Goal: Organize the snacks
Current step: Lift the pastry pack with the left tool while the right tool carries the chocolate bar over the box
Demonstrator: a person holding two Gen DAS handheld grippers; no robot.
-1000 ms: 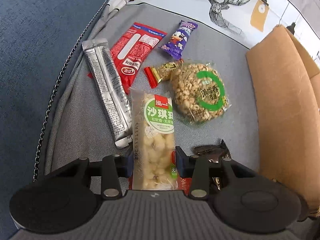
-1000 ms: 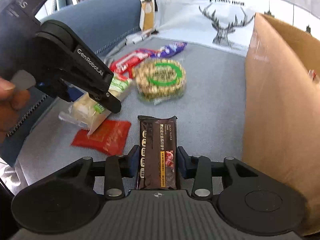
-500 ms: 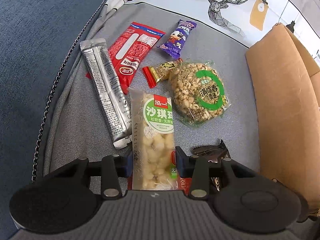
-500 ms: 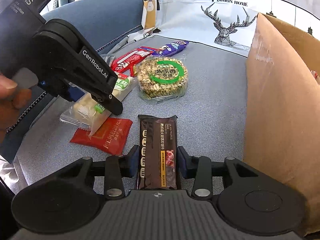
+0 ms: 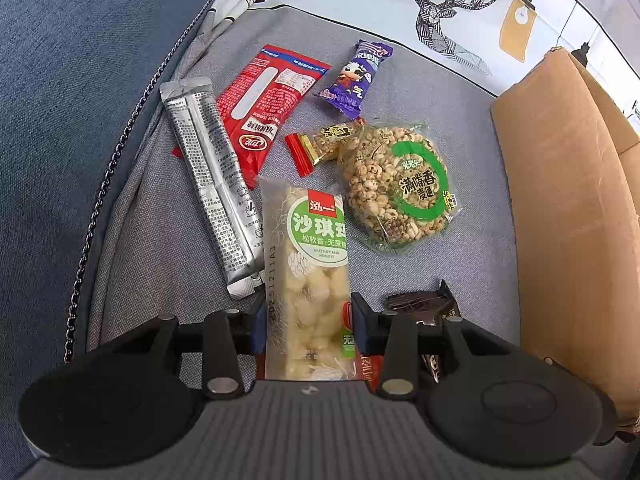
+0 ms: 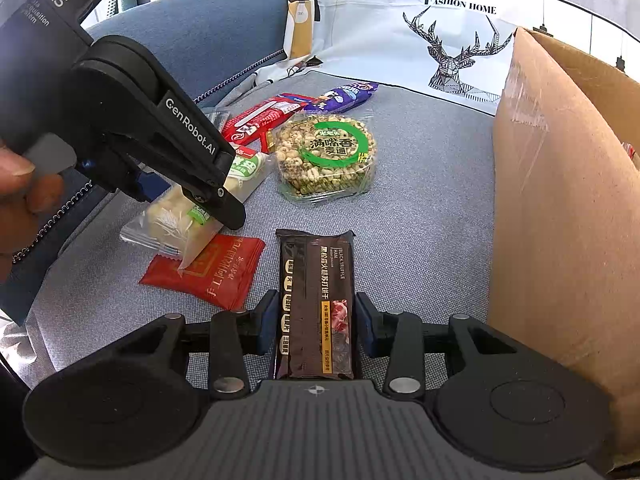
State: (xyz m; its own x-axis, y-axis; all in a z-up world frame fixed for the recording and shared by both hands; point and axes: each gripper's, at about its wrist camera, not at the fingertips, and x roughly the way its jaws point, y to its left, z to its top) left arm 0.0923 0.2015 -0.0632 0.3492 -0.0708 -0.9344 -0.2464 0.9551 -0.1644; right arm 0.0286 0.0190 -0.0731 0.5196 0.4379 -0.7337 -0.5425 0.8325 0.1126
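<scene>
My left gripper [image 5: 307,326] is shut on a pale sachima cake pack with a green label [image 5: 310,280]; it also shows in the right wrist view [image 6: 192,216], held tilted just above the cushion. My right gripper [image 6: 316,326] is shut on a dark brown truffle biscuit bar [image 6: 316,300], whose far end shows in the left wrist view [image 5: 424,304]. A red square packet [image 6: 208,272] lies under the cake pack. A cardboard box [image 6: 560,220] stands at the right.
On the grey cushion [image 5: 160,248] lie a silver stick pack [image 5: 212,184], a long red packet [image 5: 264,100], a purple candy [image 5: 354,78], a small gold-red candy [image 5: 320,144] and a round puffed-grain cake [image 5: 400,184]. A deer-print pillow [image 6: 440,40] lies behind.
The left gripper has lifted and drawn back slightly with the cake pack. The right gripper has stayed put, still shut on the dark bar.
</scene>
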